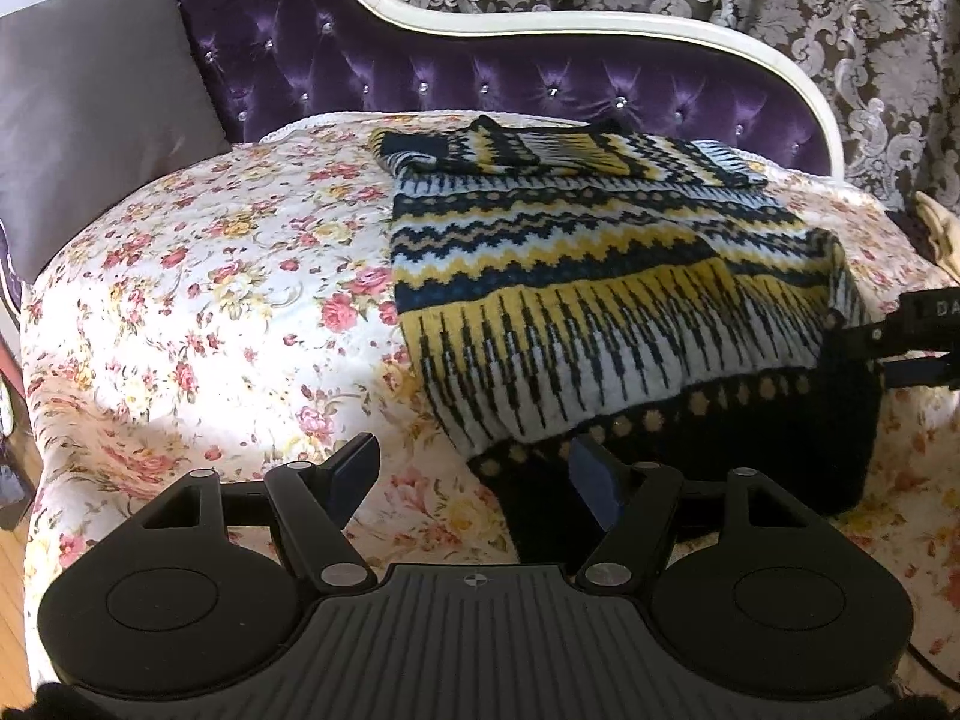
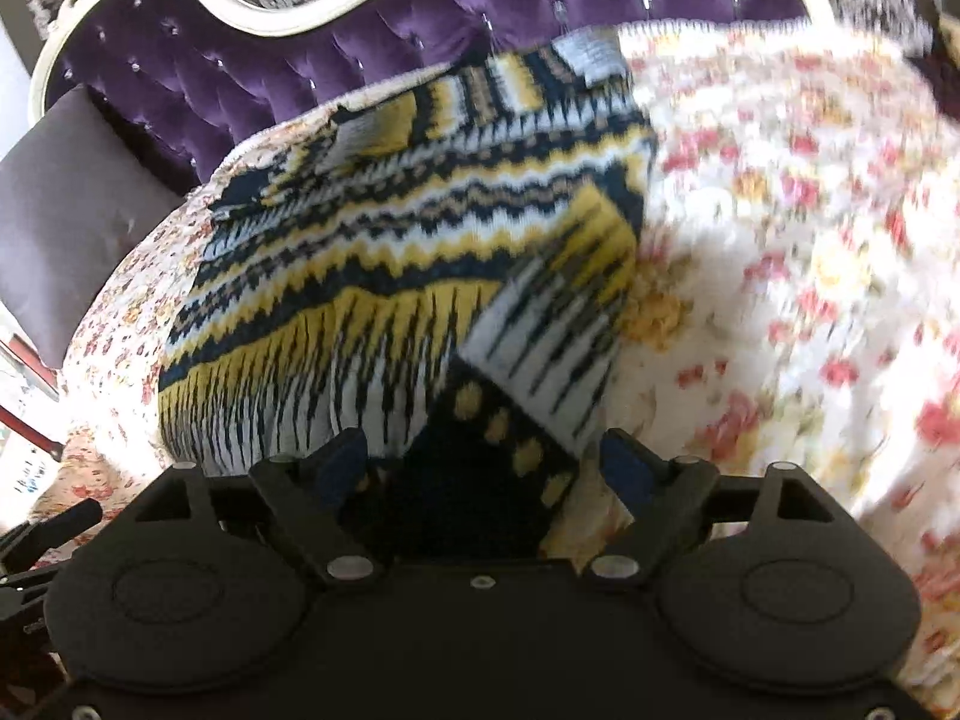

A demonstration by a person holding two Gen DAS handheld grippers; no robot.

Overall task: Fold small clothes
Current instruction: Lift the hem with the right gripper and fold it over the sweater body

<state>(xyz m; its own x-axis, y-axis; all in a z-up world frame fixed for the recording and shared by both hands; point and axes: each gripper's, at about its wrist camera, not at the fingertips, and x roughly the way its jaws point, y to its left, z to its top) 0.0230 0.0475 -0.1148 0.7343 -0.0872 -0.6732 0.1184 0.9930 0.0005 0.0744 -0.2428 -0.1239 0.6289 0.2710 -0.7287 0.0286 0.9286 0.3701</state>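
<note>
On the flowered bedspread (image 1: 198, 300), toward the right half of the bed and below the purple tufted headboard (image 1: 420, 66), lies the knitted sweater (image 1: 600, 276), banded in navy, yellow and white. It looks part-folded: at the far end the sleeves or top seem to be turned in over the body, forming a doubled strip, and the rest is a fairly tidy rectangle. The near right corner of the dark dotted hem is turned up and over, showing in the right wrist view as a flap lying diagonally across the body.

The right gripper (image 2: 483, 468) has its jaws spread wide with that hem corner sitting between them; whether a finger touches the knit I cannot tell, and the view is blurred. The left gripper (image 1: 474, 477) is also apart and holds nothing, its right finger just beside the near left hem corner.

I judge the side folds done and the last fold, hem brought up toward the collar, barely begun. A grey pillow (image 1: 96, 114) sits well apart at the left.
</note>
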